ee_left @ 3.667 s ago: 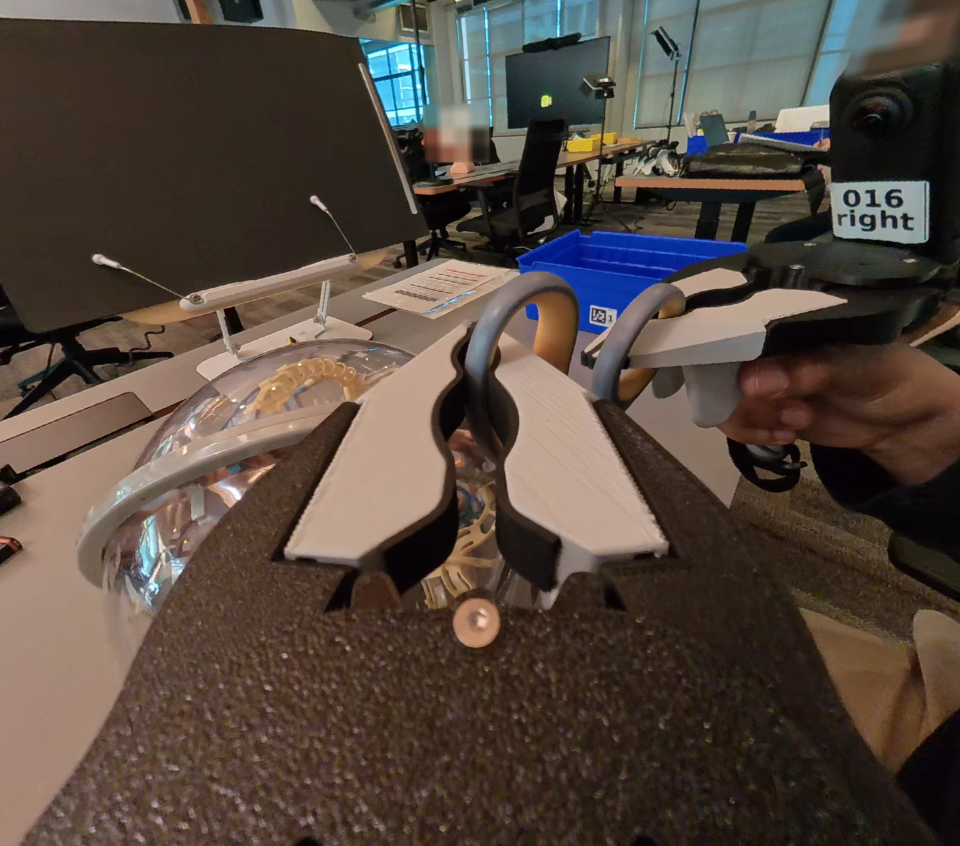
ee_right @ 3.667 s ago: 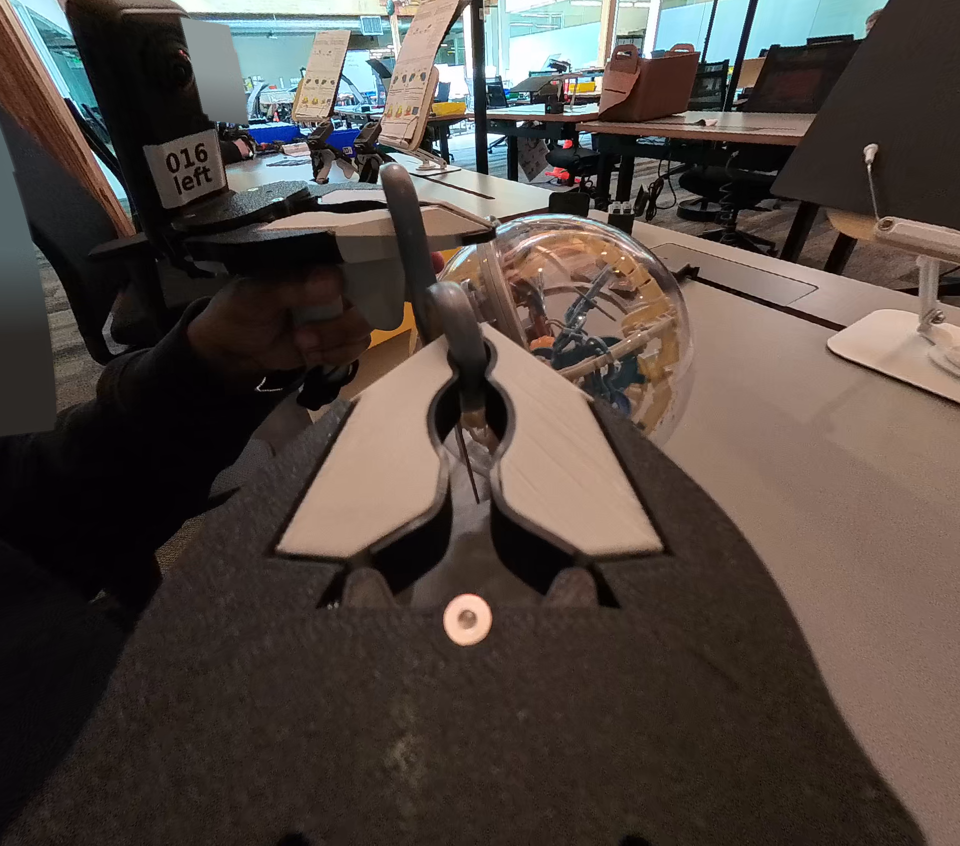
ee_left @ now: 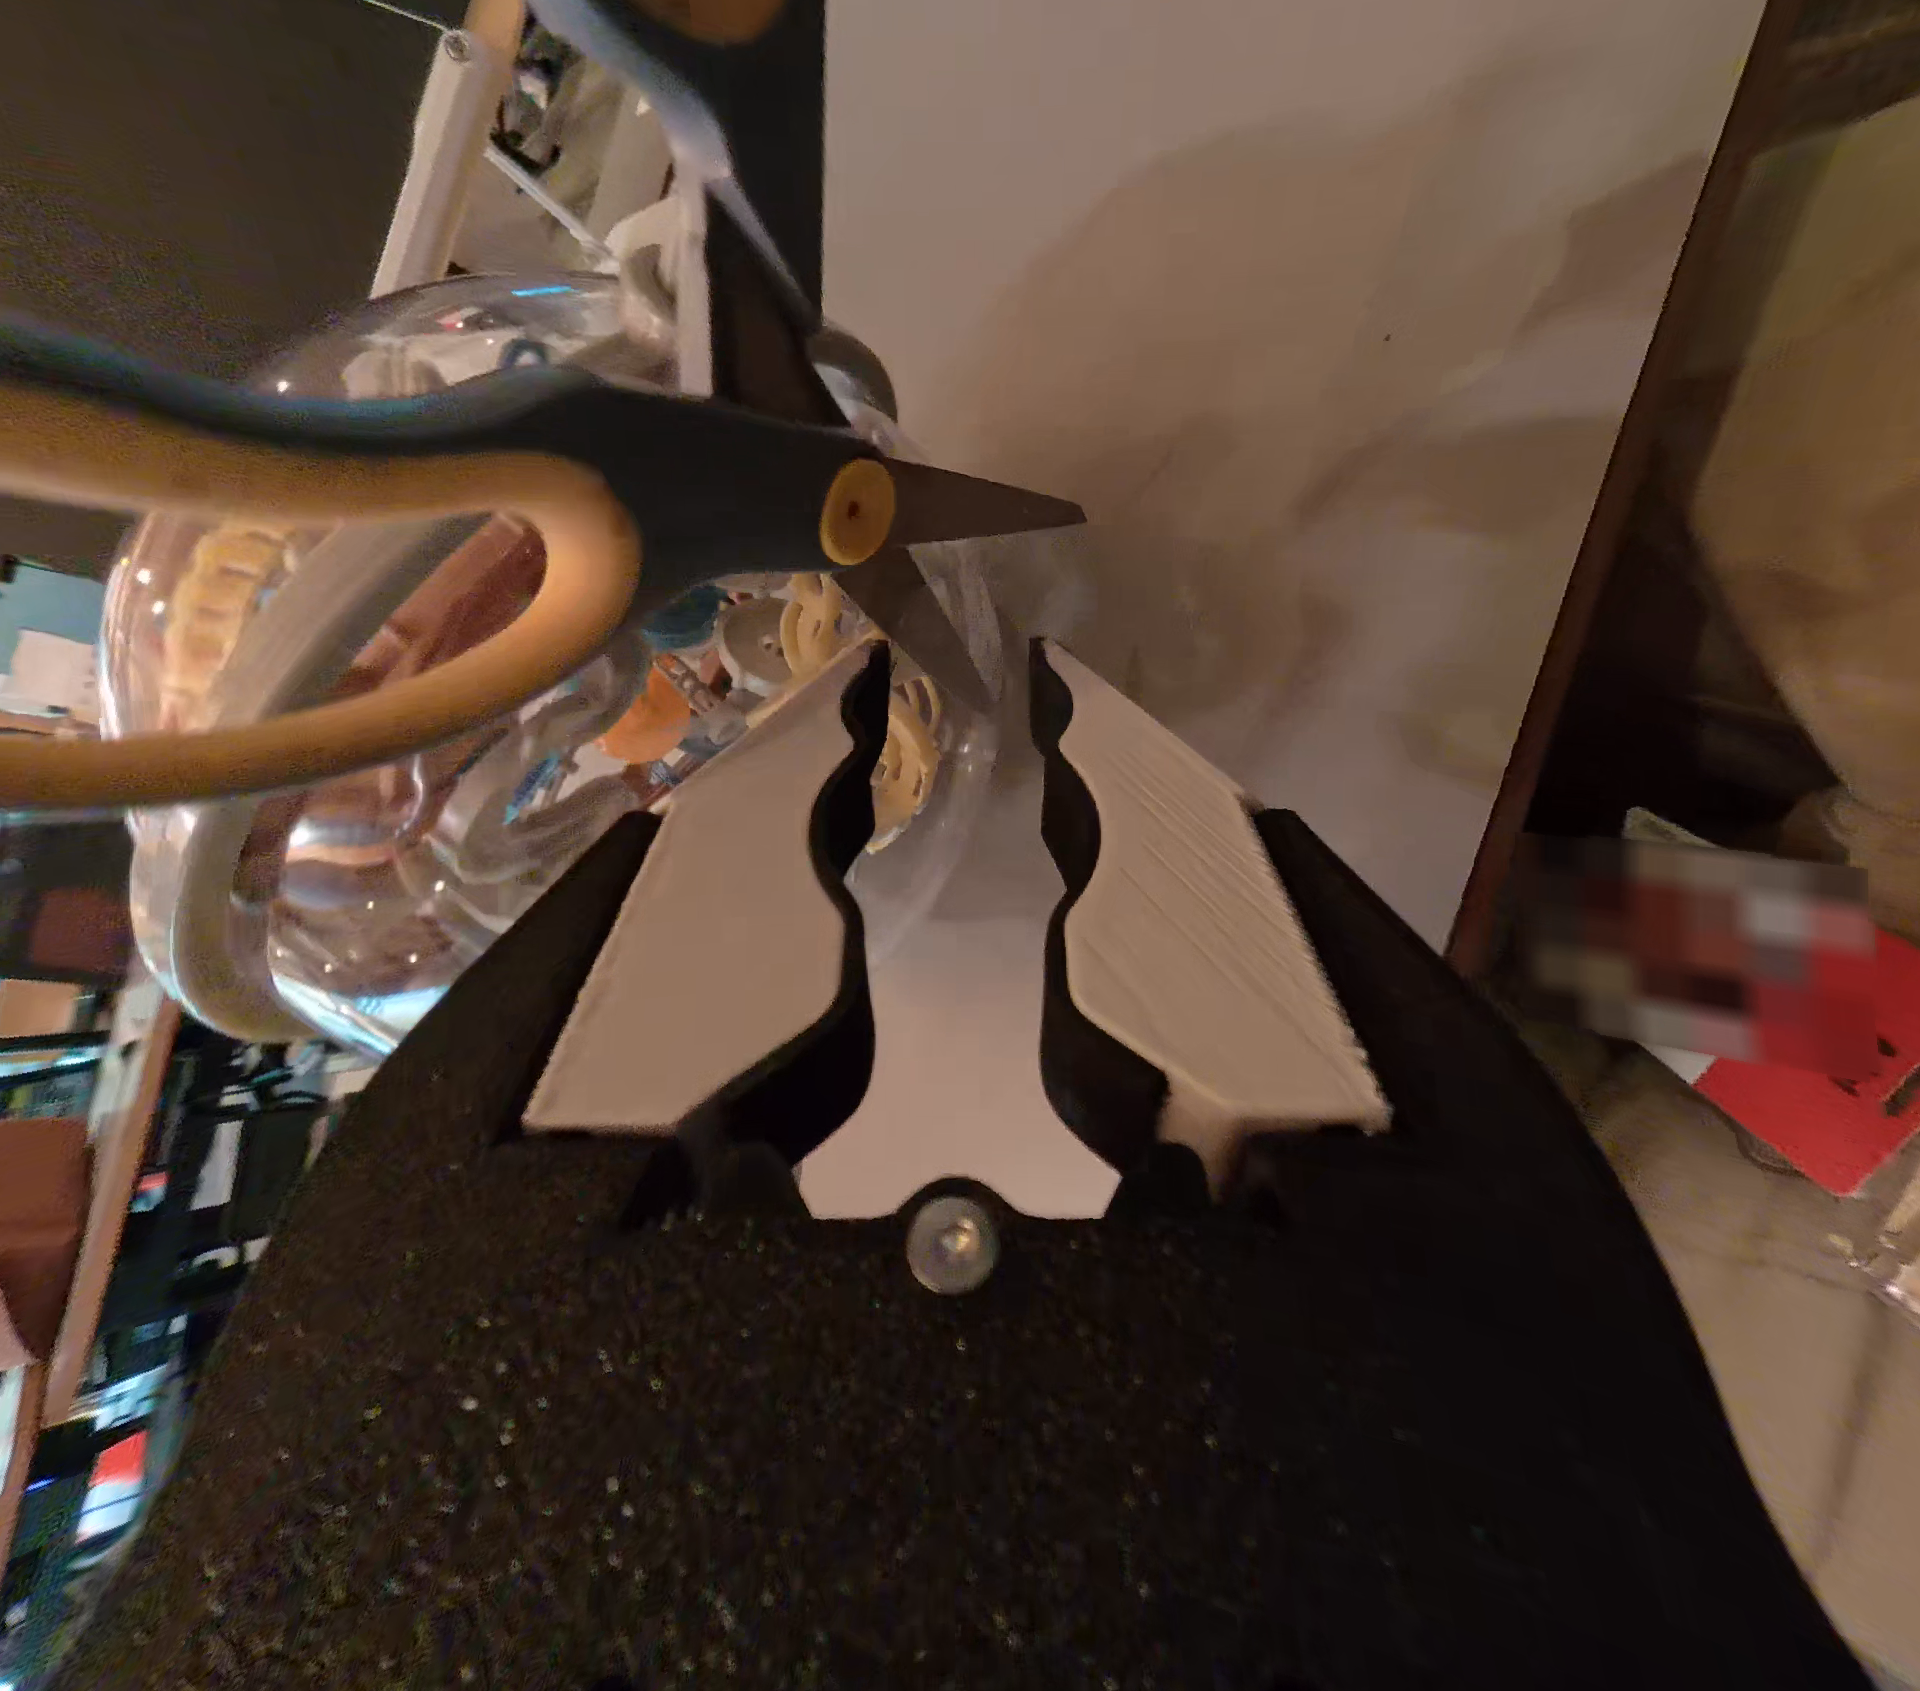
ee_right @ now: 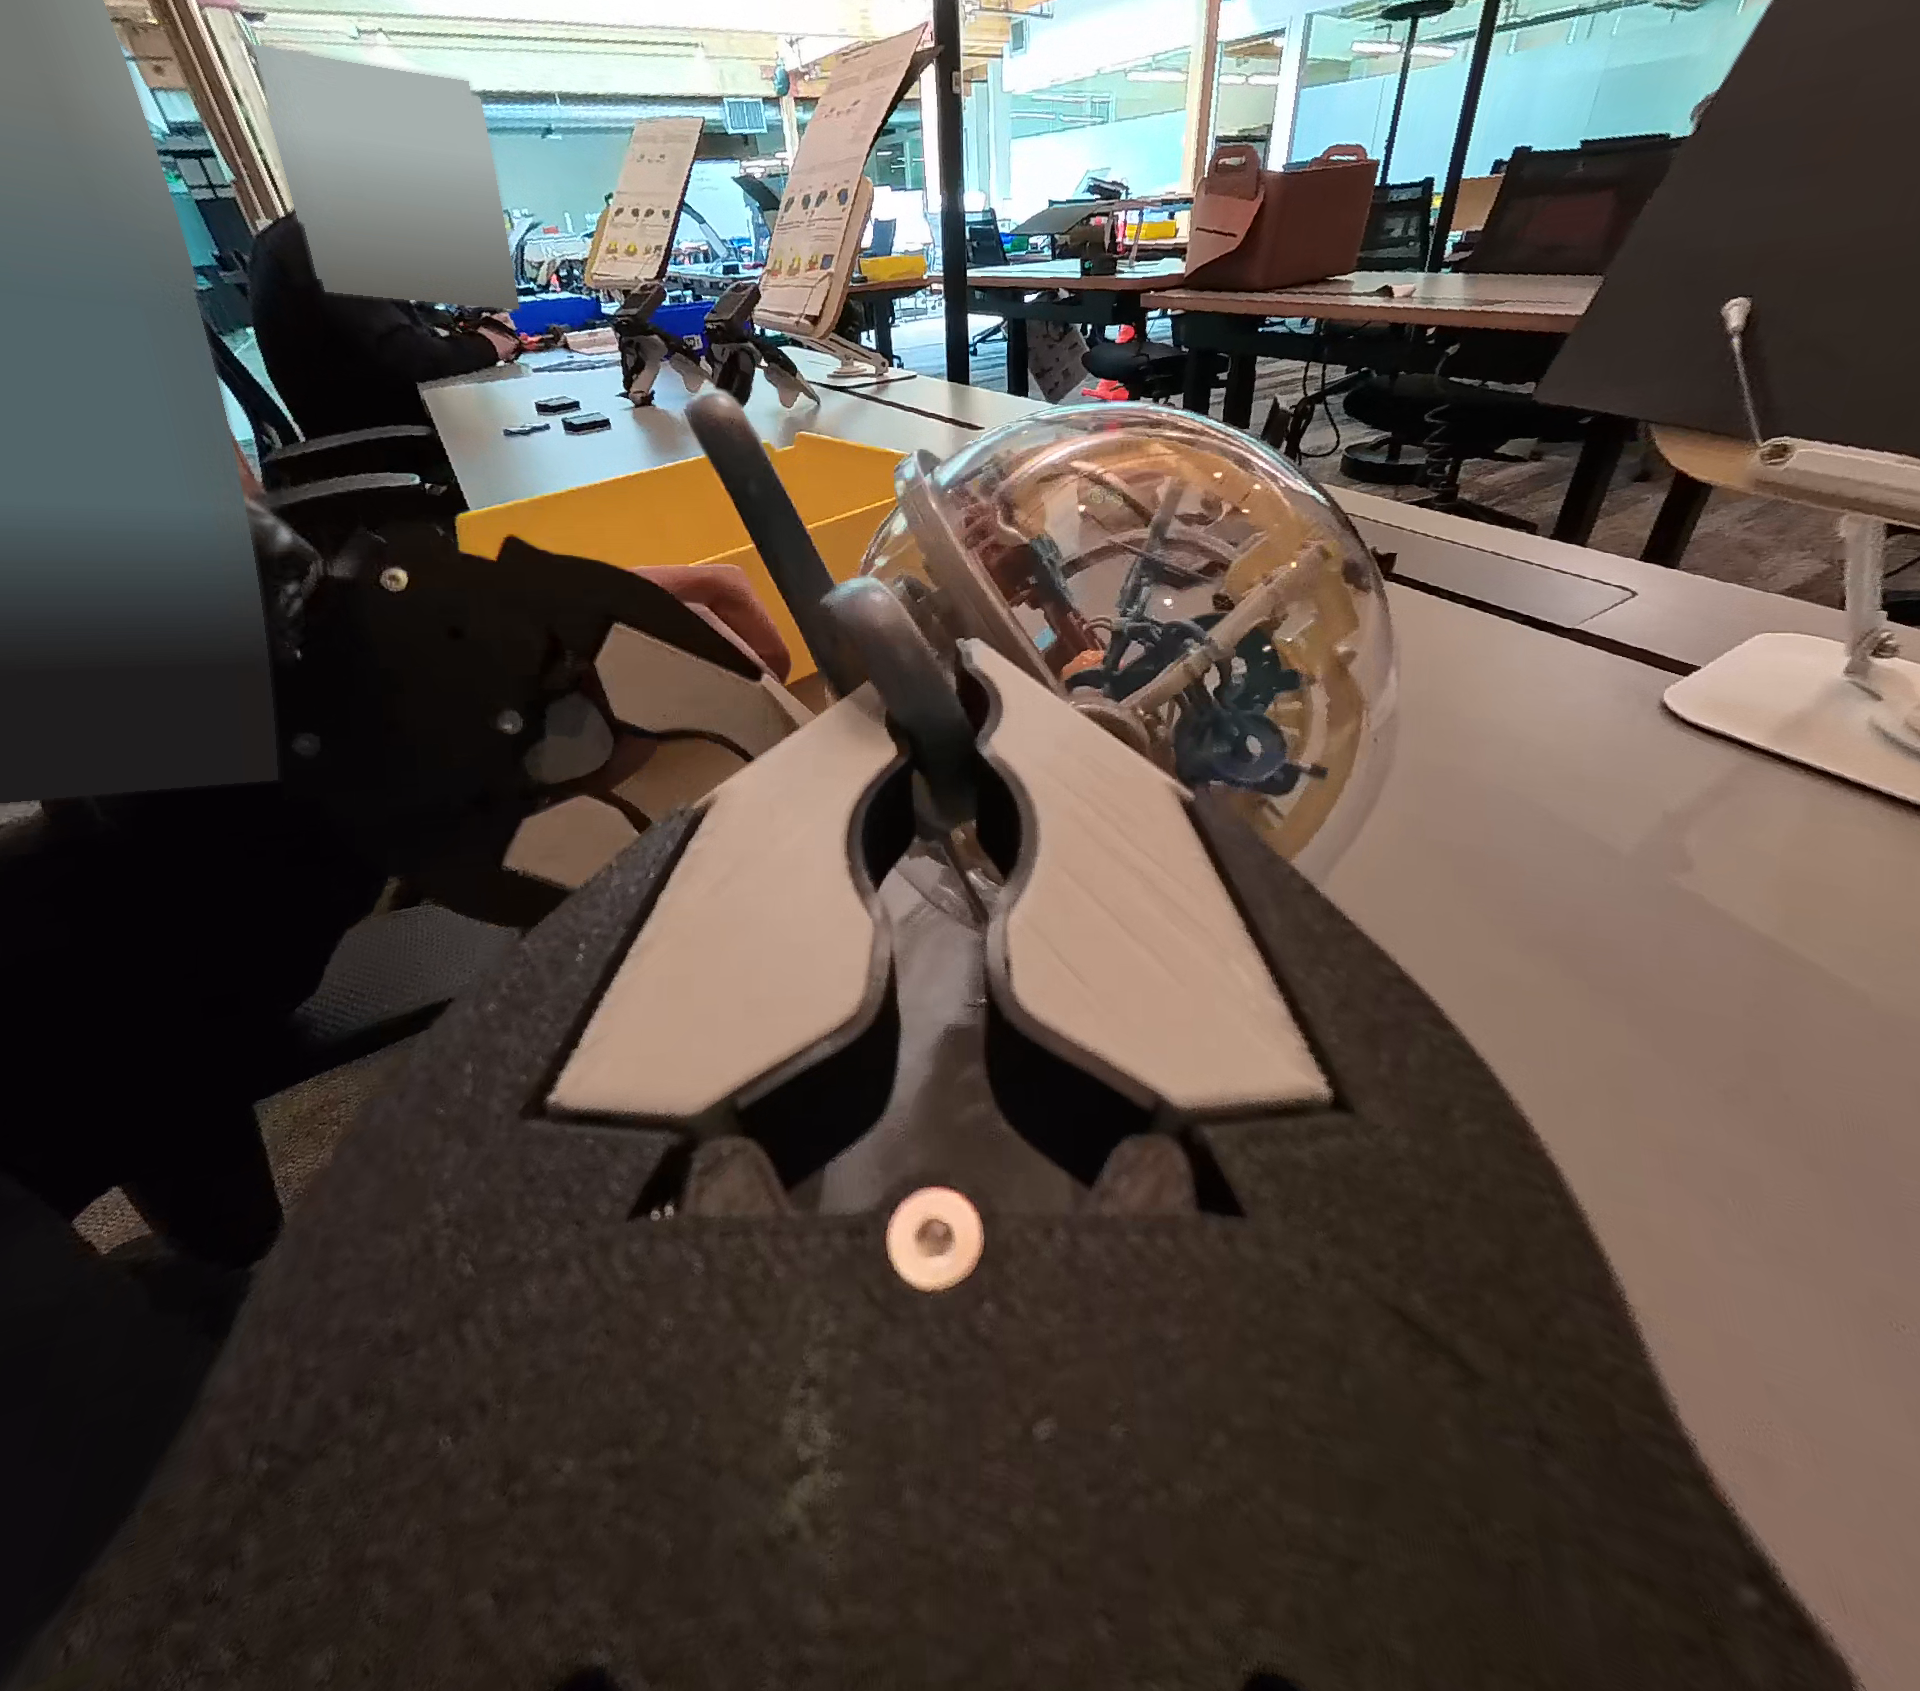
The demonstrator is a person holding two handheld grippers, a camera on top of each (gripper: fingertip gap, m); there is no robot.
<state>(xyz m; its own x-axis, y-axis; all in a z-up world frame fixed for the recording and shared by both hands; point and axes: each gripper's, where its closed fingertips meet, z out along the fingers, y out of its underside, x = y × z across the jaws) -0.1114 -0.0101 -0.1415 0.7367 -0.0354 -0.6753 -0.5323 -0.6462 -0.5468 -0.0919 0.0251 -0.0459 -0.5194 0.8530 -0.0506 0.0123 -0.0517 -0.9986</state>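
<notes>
A clear plastic sphere with a coloured maze inside (ee_left: 343, 706) lies on the pale grey table (ee_left: 1247, 291) at the left. Grey-and-tan-handled scissors (ee_left: 665, 498) hang over it, blades spread wide. The left gripper (ee_left: 956, 654) hovers just beside the sphere — fingers apart, nothing between them. The right gripper (ee_right: 971, 685) is clamped on a scissors handle loop, the sphere just beyond — a yellow plastic bin (ee_right: 644, 509) sits behind.
</notes>
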